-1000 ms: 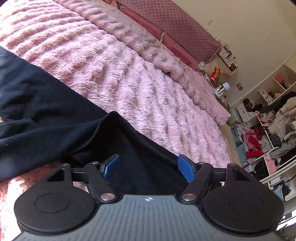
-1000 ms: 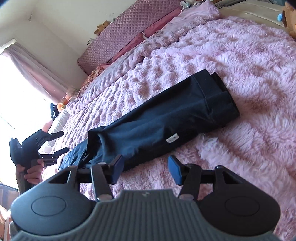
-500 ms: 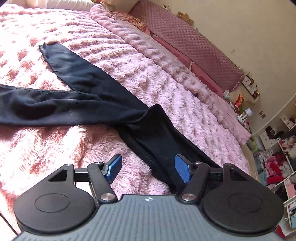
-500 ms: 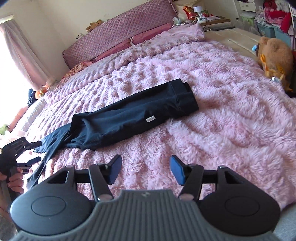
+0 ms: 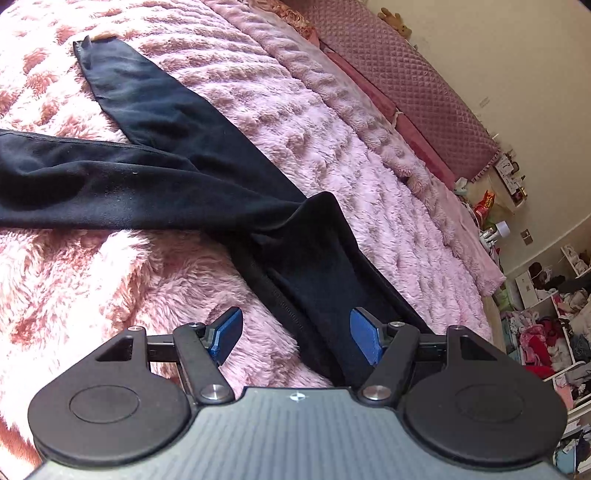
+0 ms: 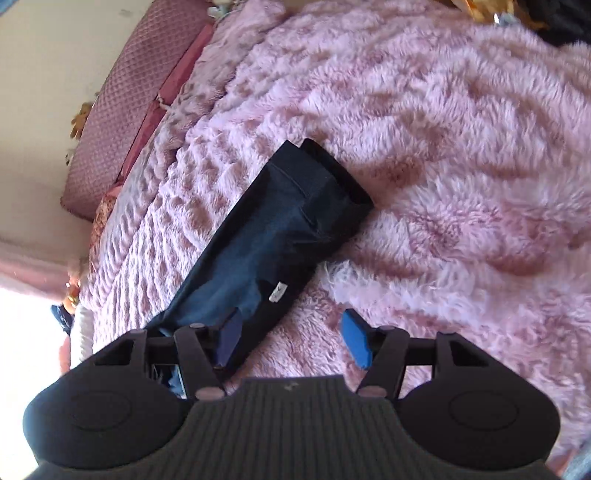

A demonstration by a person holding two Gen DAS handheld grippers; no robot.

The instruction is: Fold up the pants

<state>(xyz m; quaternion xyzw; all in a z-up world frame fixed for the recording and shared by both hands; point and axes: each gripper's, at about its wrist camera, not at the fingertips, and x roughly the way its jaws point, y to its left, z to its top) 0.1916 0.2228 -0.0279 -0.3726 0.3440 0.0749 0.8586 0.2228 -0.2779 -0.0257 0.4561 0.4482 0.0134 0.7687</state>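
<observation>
Black pants [image 5: 177, 184] lie on the fluffy pink blanket [image 5: 92, 295]. In the left wrist view the two legs fan apart toward the upper left and left. The seat runs down under my left gripper [image 5: 297, 336], which is open, hovering with cloth below its right finger [image 5: 365, 339]. In the right wrist view the pants [image 6: 280, 229] lie doubled lengthwise, waistband end [image 6: 328, 177] farthest away, with a white label [image 6: 277, 291]. My right gripper [image 6: 291, 338] hangs just over their near edge. Its jaws are opening, and only blanket and the pants' edge lie beneath them.
A quilted pink headboard [image 5: 406, 81] and a rolled pink cover [image 5: 332, 85] run along the bed's far side. A cluttered bedside shelf [image 5: 491, 206] and open shelves stuffed with clothes [image 5: 546, 314] stand past the bed's right end. A plush toy [image 6: 480, 7] sits at the blanket's far edge.
The left gripper drew back off the cloth, then sank closer to the seat. The right view rolled and closed in on the pants; the other hand's gripper has left it.
</observation>
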